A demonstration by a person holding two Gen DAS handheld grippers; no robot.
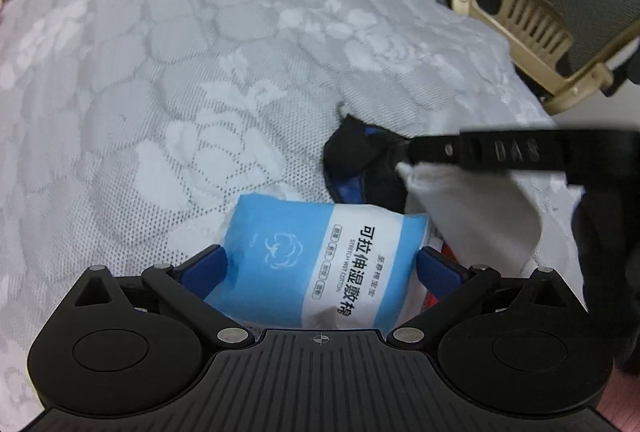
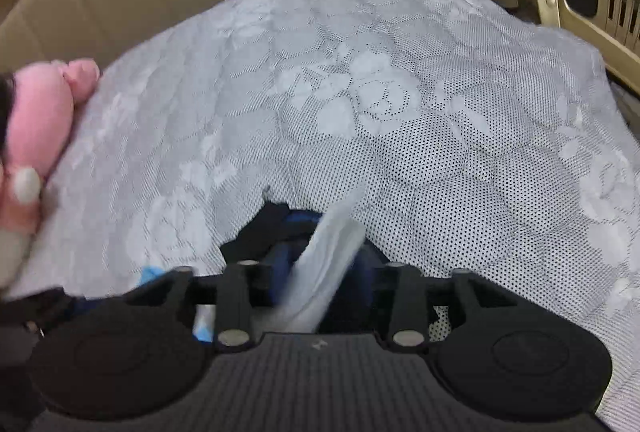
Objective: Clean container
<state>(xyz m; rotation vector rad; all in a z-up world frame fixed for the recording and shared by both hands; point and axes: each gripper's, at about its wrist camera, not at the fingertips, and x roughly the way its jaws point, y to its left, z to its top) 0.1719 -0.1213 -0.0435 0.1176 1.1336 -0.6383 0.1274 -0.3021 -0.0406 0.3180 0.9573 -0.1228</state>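
Left tongs (image 1: pixel 322 264) pinch the blue wipe packet (image 1: pixel 320 264) over the bed cover (image 1: pixel 200 71). Right tongs (image 2: pixel 320 272) stand part spread, white wipe (image 2: pixel 320 272) loose between them, dark container (image 1: pixel 360 159) beneath. Re-pinch before wiping.

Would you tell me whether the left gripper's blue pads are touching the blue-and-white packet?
Touching. The left wrist view shows the left gripper with both blue pads pressed against the packet's sides.
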